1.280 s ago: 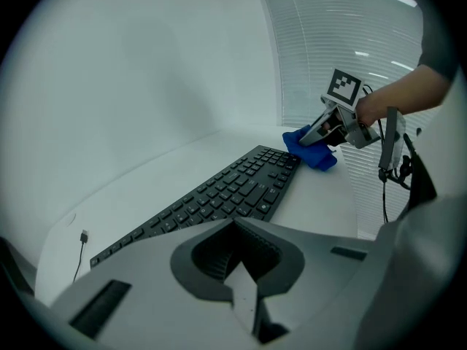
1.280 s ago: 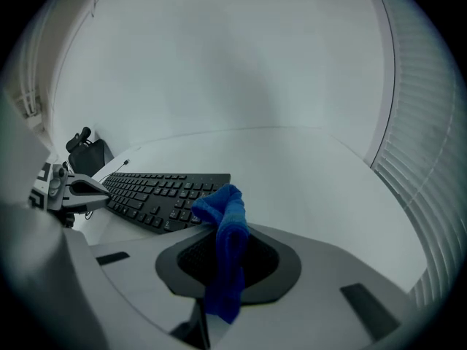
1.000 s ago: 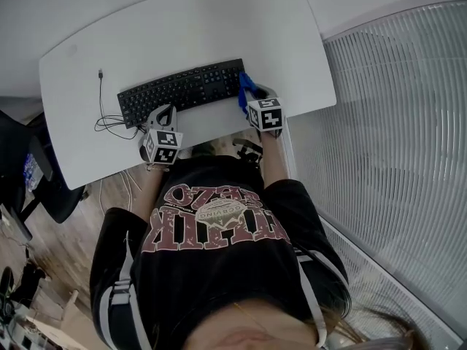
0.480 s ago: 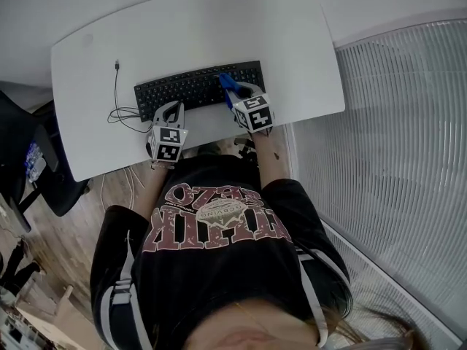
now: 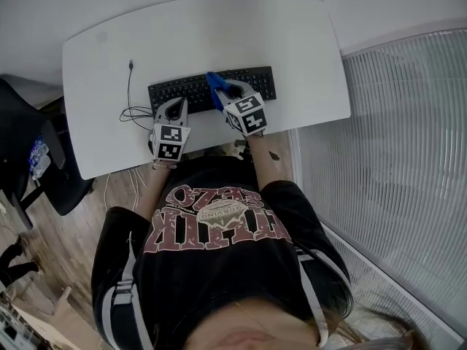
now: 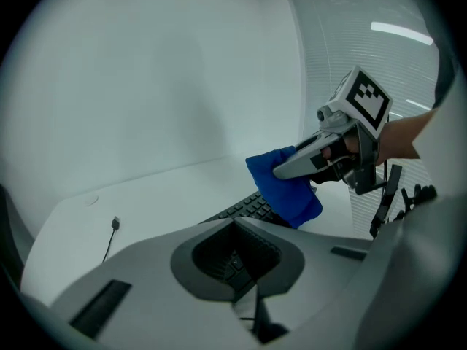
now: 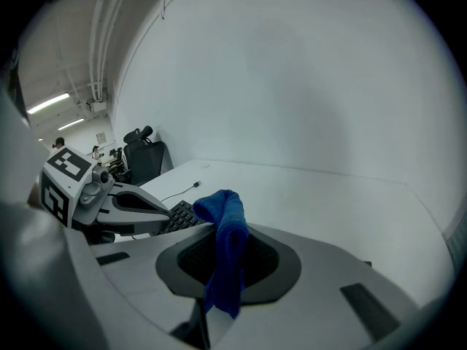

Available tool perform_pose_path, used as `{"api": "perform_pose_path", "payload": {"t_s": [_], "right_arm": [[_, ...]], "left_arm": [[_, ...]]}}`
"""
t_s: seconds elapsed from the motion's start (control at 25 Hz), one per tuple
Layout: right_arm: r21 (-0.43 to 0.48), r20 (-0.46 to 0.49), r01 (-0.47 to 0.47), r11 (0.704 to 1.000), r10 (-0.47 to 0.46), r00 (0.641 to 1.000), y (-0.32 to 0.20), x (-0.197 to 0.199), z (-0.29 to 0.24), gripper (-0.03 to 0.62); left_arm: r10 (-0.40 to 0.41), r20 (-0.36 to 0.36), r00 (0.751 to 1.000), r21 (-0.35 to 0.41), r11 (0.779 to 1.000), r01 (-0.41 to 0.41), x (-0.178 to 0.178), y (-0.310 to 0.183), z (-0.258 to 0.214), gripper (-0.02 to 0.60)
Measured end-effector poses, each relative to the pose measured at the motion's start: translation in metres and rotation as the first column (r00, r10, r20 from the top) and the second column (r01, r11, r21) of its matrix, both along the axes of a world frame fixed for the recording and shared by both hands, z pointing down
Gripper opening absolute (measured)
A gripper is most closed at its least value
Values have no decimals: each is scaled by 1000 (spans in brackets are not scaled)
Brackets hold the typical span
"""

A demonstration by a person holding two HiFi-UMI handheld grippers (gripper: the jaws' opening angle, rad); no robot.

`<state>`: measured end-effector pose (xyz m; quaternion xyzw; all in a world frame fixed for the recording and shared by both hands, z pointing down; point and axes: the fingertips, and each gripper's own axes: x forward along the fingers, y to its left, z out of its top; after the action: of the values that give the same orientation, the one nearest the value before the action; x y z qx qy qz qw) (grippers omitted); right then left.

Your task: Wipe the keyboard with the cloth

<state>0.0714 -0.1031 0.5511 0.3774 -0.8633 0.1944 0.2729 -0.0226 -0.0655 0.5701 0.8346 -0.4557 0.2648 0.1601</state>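
1. White desk [image 5: 292, 42] with rounded corners, against a pale wall. Wood floor [image 5: 80, 217] and a dark chair [image 5: 29, 159] lie to its left, a ribbed panel [image 5: 394, 159] to its right.
2. Right gripper [image 5: 226, 97]: jaws clamped on the blue cloth [image 5: 213, 82]. In the right gripper view the cloth is folded over and droops down between the jaws.
3. Cloth sits about midway along the black keyboard [image 5: 182, 92]. In the left gripper view its lower fold is down at the keys.
4. Left gripper [image 5: 174, 106]: jaws together, nothing between them. Keys show through the opening behind the tips. Tips are over the keyboard's left end, at its near edge.
5. Both grippers are near each other, not touching.
6. Keyboard lies slightly askew on the desk's near half.
7. Cable [image 5: 130, 86] loops off the keyboard's left end and runs up to a plug [image 5: 130, 64] lying loose on the desk.
8. Person's black printed shirt [image 5: 211, 268] fills the lower head view.
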Motion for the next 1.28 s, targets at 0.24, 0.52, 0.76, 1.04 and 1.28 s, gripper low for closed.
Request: {"api": "perform_pose_path", "payload": {"t_s": [0.24, 0.52, 0.76, 1.04, 1.28], "right_arm": [[88, 34, 27, 996, -30, 999, -11, -25, -39, 66], [191, 75, 34, 981, -49, 996, -18, -43, -89, 66], [298, 123, 16, 954, -55, 991, -20, -56, -136, 66], [403, 184, -27, 915, -52, 981, -16, -62, -185, 66], [503, 221, -71, 861, -49, 974, -14, -62, -227, 65]], "left_arm": [[-21, -47, 999, 50, 999, 23, -8, -20, -32, 38], [-25, -107, 994, 135, 990, 40, -8, -36, -79, 38], [-22, -170, 985, 227, 972, 61, -10, -46, -129, 38], [-5, -223, 975, 346, 934, 84, -11, -48, -194, 38], [21, -271, 962, 451, 886, 108, -10, -44, -246, 38]]}}
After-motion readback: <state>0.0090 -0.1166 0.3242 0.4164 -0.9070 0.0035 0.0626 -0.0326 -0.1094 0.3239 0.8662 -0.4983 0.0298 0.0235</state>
